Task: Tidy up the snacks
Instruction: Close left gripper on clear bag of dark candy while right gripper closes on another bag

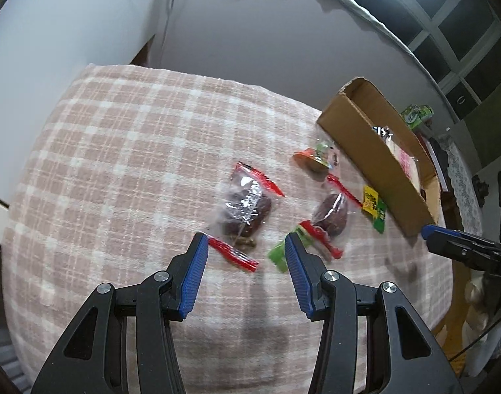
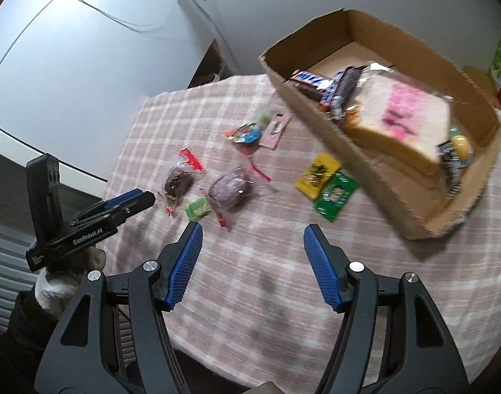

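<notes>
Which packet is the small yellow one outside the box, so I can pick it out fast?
Start at the cardboard box on the checked cloth. Just outside its near long wall lie two flat packets touching each other. The yellow packet is the one farther from the right claw; its neighbour, the green packet, lies nearer.

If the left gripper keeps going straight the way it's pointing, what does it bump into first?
Probably the clear packet with the dark brown cake, lying just beyond the open left gripper. Its red end sits by one finger, though depth is hard to judge here.
</notes>
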The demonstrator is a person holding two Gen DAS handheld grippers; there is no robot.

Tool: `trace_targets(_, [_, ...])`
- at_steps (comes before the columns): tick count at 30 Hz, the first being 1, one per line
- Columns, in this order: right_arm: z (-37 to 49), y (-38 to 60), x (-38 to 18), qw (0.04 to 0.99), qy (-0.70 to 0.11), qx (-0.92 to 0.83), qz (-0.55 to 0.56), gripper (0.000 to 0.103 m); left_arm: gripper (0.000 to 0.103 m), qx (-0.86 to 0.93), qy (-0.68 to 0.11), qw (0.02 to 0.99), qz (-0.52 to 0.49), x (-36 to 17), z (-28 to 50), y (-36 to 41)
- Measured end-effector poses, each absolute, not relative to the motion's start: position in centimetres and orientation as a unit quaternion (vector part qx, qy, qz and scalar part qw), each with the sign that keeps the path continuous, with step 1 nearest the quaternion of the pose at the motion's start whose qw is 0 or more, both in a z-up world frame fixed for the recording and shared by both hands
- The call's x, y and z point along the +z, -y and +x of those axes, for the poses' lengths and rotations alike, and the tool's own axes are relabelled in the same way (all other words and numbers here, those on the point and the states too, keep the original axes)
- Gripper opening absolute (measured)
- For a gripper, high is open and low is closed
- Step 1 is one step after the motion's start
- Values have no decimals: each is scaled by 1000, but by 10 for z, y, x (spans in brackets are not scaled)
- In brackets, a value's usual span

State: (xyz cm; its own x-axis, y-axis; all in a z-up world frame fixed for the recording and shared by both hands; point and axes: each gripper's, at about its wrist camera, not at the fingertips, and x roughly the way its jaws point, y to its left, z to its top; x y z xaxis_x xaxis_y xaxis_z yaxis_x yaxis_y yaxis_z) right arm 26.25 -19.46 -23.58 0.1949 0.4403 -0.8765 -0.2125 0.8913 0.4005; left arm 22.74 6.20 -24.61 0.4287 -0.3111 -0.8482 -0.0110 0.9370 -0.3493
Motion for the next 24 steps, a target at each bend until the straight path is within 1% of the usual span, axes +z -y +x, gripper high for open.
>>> trace_targets(9, [291, 168, -271, 736, -632, 206, 128, 67, 47, -99, -525, 834, -138, -256, 240, -57])
trace_targets(21, [310, 151, -308, 701, -666, 189, 168, 66, 47, -110, -535, 824, -150, -270, 260, -61])
trace_targets(23, [311, 147, -310, 700, -667, 193, 167, 61, 47, -111, -538, 821, -154, -274, 262, -62])
trace_targets(24, [312, 145, -311, 700, -667, 197, 166, 56, 47, -112, -539, 820, -157, -277, 263, -62])
